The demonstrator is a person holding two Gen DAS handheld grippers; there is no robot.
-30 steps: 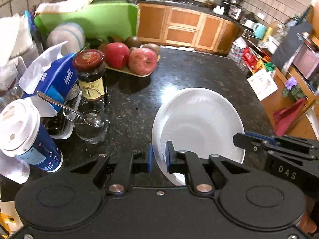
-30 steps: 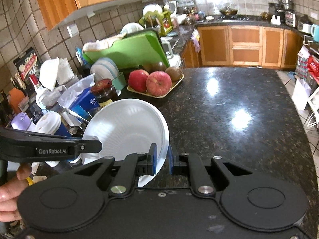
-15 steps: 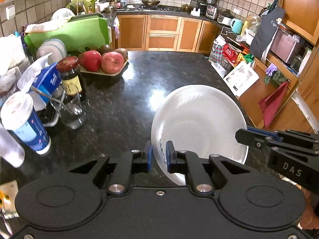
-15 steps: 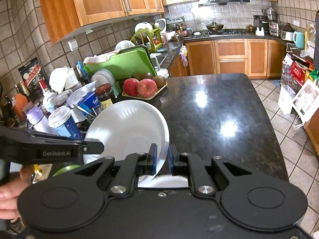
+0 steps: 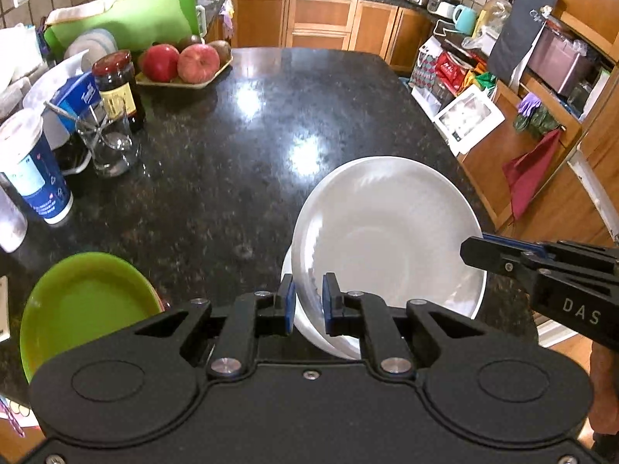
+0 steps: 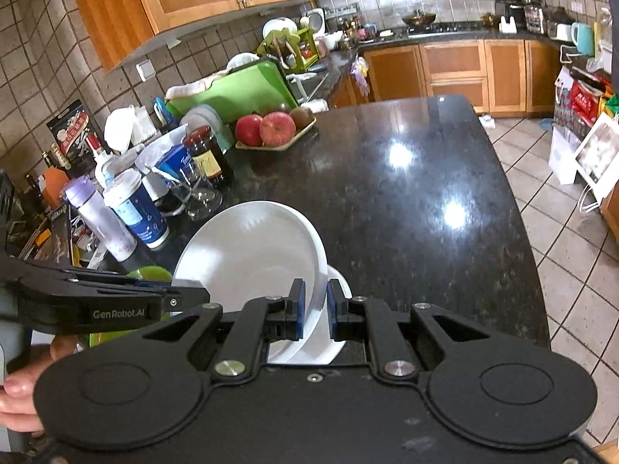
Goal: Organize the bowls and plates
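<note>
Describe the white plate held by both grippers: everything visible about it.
The white plate is round, glossy and plain, ceramic by its look, with a shallow well and a raised rim. It is tilted and held above the dark granite counter. The left hand-held gripper is shut on its near edge, the right hand-held gripper on the opposite edge. A second white plate shows just beneath it; whether they touch is unclear.

We see the large white round plate point(image 5: 387, 239) above the dark speckled stone counter point(image 5: 240, 162), over a second white dish point(image 5: 340, 342) beneath it. At nine o'clock of it lies the green plastic bowl point(image 5: 85, 305); at ten o'clock the lidded paper cup point(image 5: 33, 166); at eleven o'clock the tray of red apples point(image 5: 182, 65).
</note>
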